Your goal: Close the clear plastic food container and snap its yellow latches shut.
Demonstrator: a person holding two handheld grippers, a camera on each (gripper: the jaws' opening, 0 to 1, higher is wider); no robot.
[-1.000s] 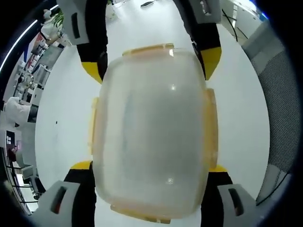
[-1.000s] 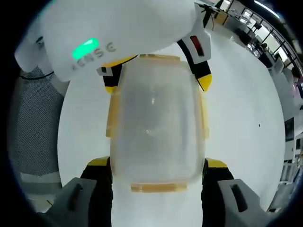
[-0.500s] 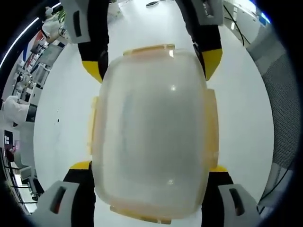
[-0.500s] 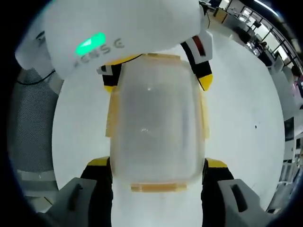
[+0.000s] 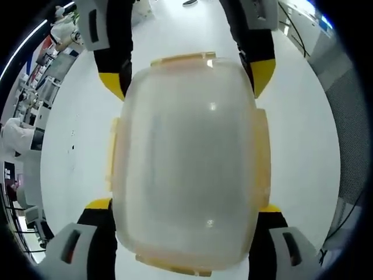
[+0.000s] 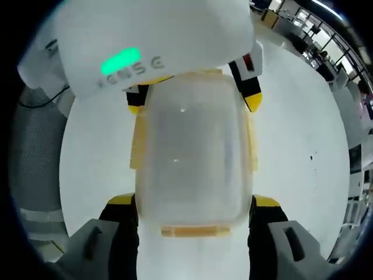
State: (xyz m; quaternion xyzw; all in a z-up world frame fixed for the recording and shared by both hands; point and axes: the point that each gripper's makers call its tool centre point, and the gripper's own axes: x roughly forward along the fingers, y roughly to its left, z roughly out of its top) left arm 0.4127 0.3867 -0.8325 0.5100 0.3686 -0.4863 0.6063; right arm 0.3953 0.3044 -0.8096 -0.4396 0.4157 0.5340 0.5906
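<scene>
A clear plastic food container (image 5: 186, 157) with its lid on hangs over a white table (image 5: 76, 146). Pale yellow latches (image 5: 261, 153) lie along its edges. My left gripper (image 5: 183, 205) is shut on the near end, its yellow-tipped jaws pressed to both sides. From the far end my right gripper (image 5: 186, 76) clamps the same container. In the right gripper view the container (image 6: 192, 154) sits between the right gripper (image 6: 193, 201) at the bottom and the left gripper (image 6: 193, 99) at the top. A yellow latch (image 6: 192, 231) lies flat at the near edge.
The white table (image 6: 303, 151) spreads under the container on every side. A grey mesh chair back (image 5: 352, 116) stands past one table edge, also seen as the chair (image 6: 35, 157). Office desks and equipment (image 5: 35, 76) lie beyond the far edge.
Both views have drifted slightly over the table. The container stays held the same way between both pairs of jaws.
</scene>
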